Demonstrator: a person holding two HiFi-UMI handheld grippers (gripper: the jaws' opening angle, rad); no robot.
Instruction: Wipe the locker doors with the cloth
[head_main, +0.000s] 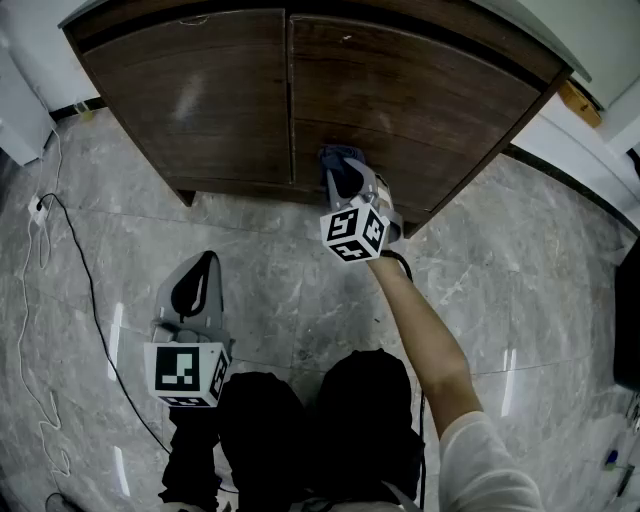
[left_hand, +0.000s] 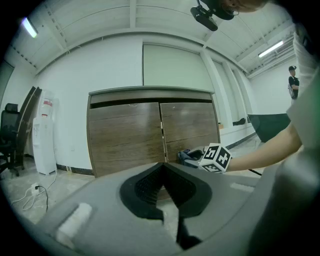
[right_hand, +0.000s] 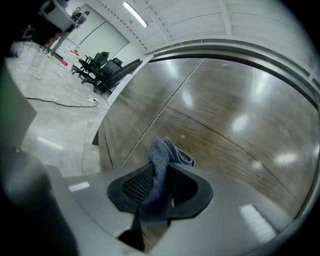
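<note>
The brown wooden locker has a left door (head_main: 200, 100) and a right door (head_main: 430, 100), with a narrow seam between them. My right gripper (head_main: 345, 180) is shut on a blue-grey cloth (head_main: 335, 156) and holds it against the lower part of the right door, close to the seam. In the right gripper view the cloth (right_hand: 162, 155) bunches up out of that gripper (right_hand: 159, 167) in front of the glossy door (right_hand: 240, 115). My left gripper (head_main: 203, 262) hangs low over the floor, away from the locker. Its jaws (left_hand: 162, 167) meet with nothing between them.
A black cable (head_main: 90, 290) runs over the grey marble floor from a socket block (head_main: 40, 205) at the left. A white water dispenser (left_hand: 44, 132) stands left of the locker. Office chairs (right_hand: 100, 65) stand farther off. The person's dark legs (head_main: 300, 430) fill the bottom middle.
</note>
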